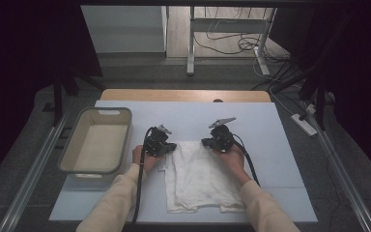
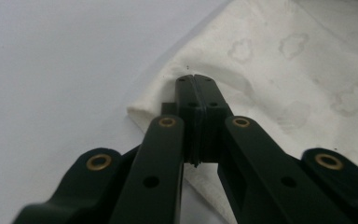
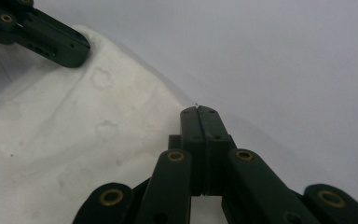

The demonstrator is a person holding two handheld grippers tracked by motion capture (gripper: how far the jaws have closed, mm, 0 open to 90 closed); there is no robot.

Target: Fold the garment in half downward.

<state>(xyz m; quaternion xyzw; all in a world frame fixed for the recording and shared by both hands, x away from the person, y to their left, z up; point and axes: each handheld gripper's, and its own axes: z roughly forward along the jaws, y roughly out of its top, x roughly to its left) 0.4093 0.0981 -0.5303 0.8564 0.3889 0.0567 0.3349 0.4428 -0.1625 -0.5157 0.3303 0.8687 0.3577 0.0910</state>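
Dim room. Grey floor (image 1: 140, 72) beyond worktop's far edge; white desk frame (image 1: 191, 43) with loose cables (image 1: 232, 43) behind; dark curtains (image 1: 24, 48) both sides; power strip (image 1: 305, 123) right.

Cream sleeves (image 1: 116, 205), black claws, brass rivets (image 2: 98, 162)

Garment (image 2: 279, 70) edge hidden under closed jaws; print motifs blurred.

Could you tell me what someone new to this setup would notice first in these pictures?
The eye goes first to the white garment lying flat in the middle of the pale table, with the left tool and the right tool at its two far corners, both with jaws closed. Next comes the empty beige basket at the table's left edge.
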